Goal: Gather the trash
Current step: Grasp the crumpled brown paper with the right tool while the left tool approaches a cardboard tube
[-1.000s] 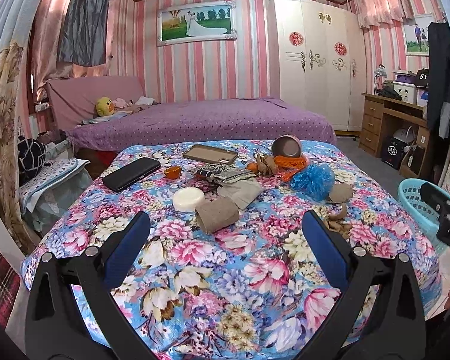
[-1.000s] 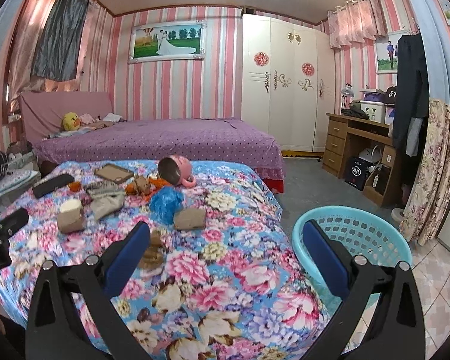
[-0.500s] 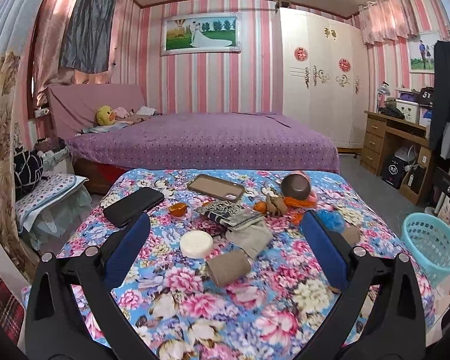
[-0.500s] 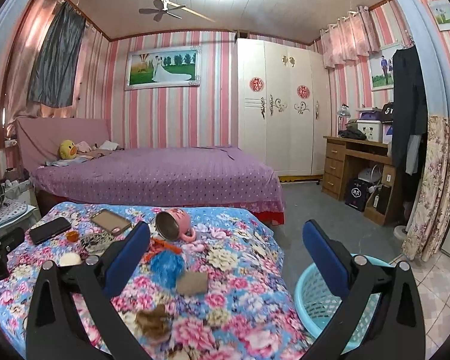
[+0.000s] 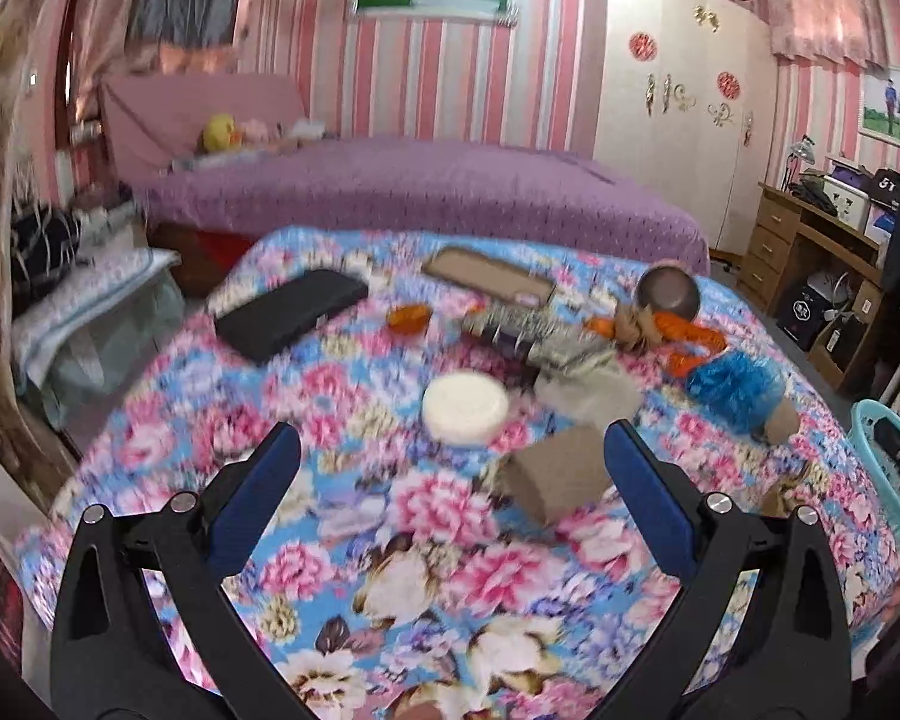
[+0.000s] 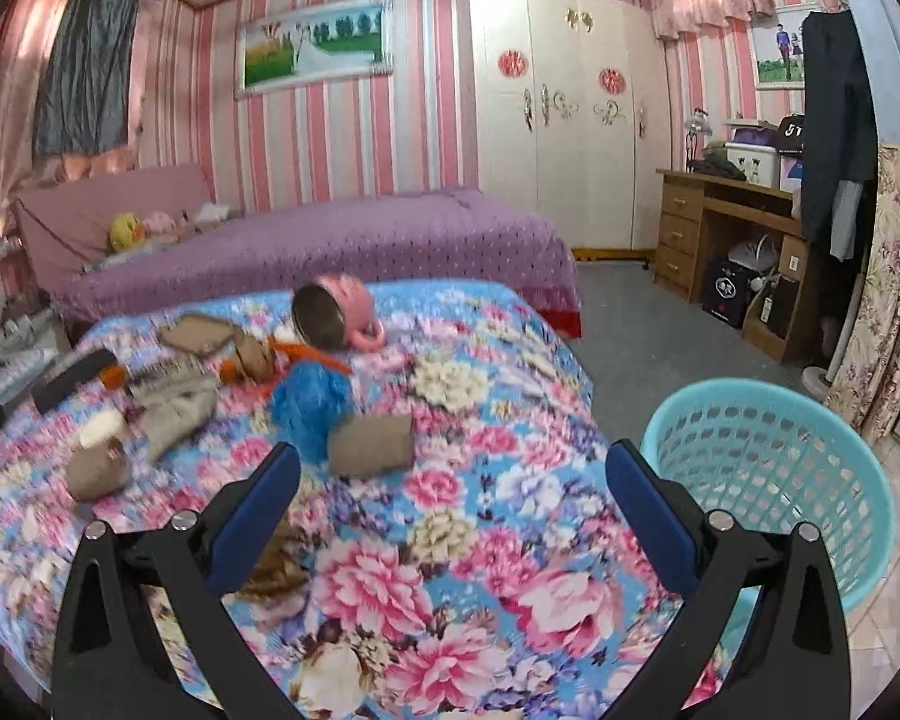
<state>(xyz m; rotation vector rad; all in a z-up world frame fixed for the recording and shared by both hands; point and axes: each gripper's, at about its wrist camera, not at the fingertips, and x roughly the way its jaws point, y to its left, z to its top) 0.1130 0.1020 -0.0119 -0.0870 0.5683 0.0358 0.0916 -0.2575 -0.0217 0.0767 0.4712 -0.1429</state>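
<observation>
The left gripper (image 5: 450,462) is held wide open above the near edge of the flower-patterned blue bedspread (image 5: 426,588), and nothing is gripped between its blue-padded fingers (image 5: 258,492). A brown cardboard tube (image 5: 555,474) is seen just inside its right finger, with a round white disc (image 5: 465,407) lying just beyond it and a crumpled grey paper (image 5: 588,393) beside that. The right gripper (image 6: 453,468) is likewise spread wide and empty over the bedspread's right side. A crumpled blue plastic bag (image 6: 312,405) and a flattened brown wad (image 6: 371,447) are seen ahead of it. A turquoise plastic mesh basket (image 6: 768,468) stands on the floor by the bedspread's right edge.
</observation>
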